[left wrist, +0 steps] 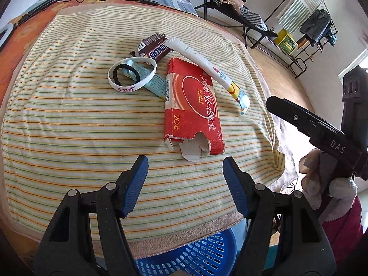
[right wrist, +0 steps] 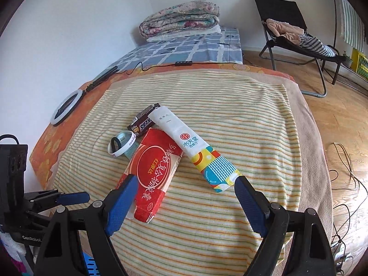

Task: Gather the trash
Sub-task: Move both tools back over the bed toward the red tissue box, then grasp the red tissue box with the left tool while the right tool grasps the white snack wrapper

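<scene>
A flattened red carton [left wrist: 192, 105] [right wrist: 153, 172] lies on the striped towel [left wrist: 69, 124] [right wrist: 241, 126], its torn end toward me. A long white paper sleeve [left wrist: 207, 66] [right wrist: 195, 151] rests across its far corner. Behind them lie a brown Snickers wrapper [left wrist: 154, 47] [right wrist: 143, 120], a white wristband [left wrist: 132, 74] [right wrist: 120, 145] and a pale blue wrapper [left wrist: 156, 84]. My left gripper [left wrist: 185, 161] hovers open just short of the carton's torn end. My right gripper [right wrist: 186, 181] is open, its left fingertip over the carton, its right one beside the sleeve's end.
A blue plastic basket [left wrist: 195, 253] sits below the towel's near edge. A ring light [right wrist: 65, 107] and cable lie at the bed's left. A folding chair [right wrist: 296, 36] and a clothes rack [left wrist: 306, 23] stand on the wooden floor to the right. Folded quilts [right wrist: 180, 20] are stacked at the far end.
</scene>
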{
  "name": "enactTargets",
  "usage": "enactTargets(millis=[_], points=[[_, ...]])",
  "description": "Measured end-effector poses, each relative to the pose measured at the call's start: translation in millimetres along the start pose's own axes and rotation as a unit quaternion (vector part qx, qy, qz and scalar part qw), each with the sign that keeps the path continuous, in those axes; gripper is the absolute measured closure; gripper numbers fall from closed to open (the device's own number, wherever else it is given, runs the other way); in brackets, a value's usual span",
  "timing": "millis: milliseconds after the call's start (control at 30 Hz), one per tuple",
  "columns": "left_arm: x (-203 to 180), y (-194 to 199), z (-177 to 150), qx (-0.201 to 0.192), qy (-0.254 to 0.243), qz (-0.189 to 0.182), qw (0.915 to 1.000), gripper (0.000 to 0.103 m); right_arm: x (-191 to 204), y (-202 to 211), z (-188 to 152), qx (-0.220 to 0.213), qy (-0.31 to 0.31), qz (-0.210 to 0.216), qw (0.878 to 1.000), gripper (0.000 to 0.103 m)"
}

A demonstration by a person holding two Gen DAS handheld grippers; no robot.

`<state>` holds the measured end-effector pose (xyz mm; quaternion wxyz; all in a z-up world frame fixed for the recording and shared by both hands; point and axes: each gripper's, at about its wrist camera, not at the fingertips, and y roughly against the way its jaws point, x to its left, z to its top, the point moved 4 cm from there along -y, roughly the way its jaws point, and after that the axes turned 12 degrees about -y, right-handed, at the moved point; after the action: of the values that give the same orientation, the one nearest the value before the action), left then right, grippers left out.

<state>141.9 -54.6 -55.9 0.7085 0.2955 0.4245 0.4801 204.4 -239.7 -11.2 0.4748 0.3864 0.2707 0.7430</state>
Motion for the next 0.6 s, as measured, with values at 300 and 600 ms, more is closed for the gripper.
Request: enactTargets(millis=[300, 600], points=[[15.1, -28.0, 19.6, 0.012, 0.024, 0.001, 0.9996, 0.034, 7.8, -62.0, 26.7, 0.028, 0.028, -0.013, 0.999, 0.016], [28.5, -47.6, 26.7, 0.026, 0.051, -0.016, 0.9982, 0.034, -11.9, -101.9, 27.3, 0.066, -0.010, -0.018, 0.998, 0.025]])
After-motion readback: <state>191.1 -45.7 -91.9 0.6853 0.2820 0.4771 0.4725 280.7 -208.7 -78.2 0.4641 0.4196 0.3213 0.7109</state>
